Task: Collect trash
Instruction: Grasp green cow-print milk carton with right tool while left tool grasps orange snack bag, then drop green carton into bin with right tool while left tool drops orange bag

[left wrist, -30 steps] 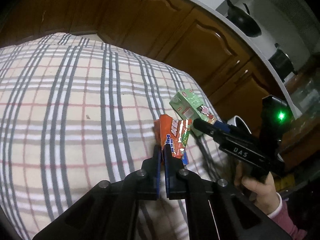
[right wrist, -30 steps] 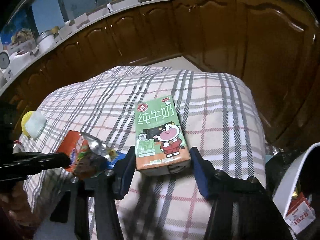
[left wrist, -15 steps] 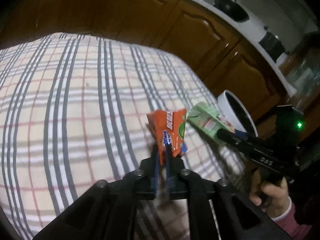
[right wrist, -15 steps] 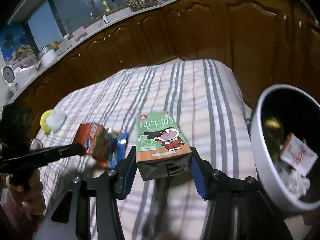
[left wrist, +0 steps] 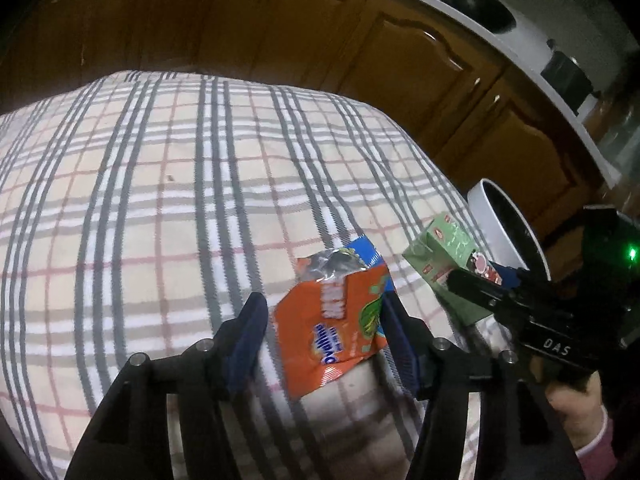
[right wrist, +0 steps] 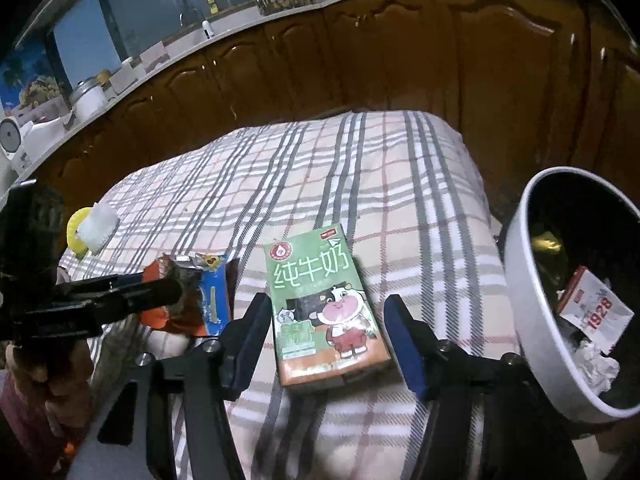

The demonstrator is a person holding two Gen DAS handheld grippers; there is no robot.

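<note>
My left gripper (left wrist: 320,320) is open, its jaws wide apart; an orange snack wrapper (left wrist: 336,320) hangs loose between them above the checked cloth (left wrist: 160,200). My right gripper (right wrist: 326,332) is open too, and a green milk carton (right wrist: 320,304) sits between its jaws without touching them. The wrapper also shows in the right wrist view (right wrist: 192,300), and the carton in the left wrist view (left wrist: 444,264). A white trash bin (right wrist: 520,280) with paper and wrappers inside stands just right of the table edge; it shows in the left wrist view too (left wrist: 492,216).
Brown kitchen cabinets (right wrist: 400,60) run close behind the table. A yellow and white object (right wrist: 90,226) lies at the cloth's left edge. A countertop (right wrist: 120,76) with jars and appliances runs above the cabinets.
My left gripper has opened and let go of the orange wrapper. My right gripper has opened wider, releasing the carton. Both have moved toward the bin.
</note>
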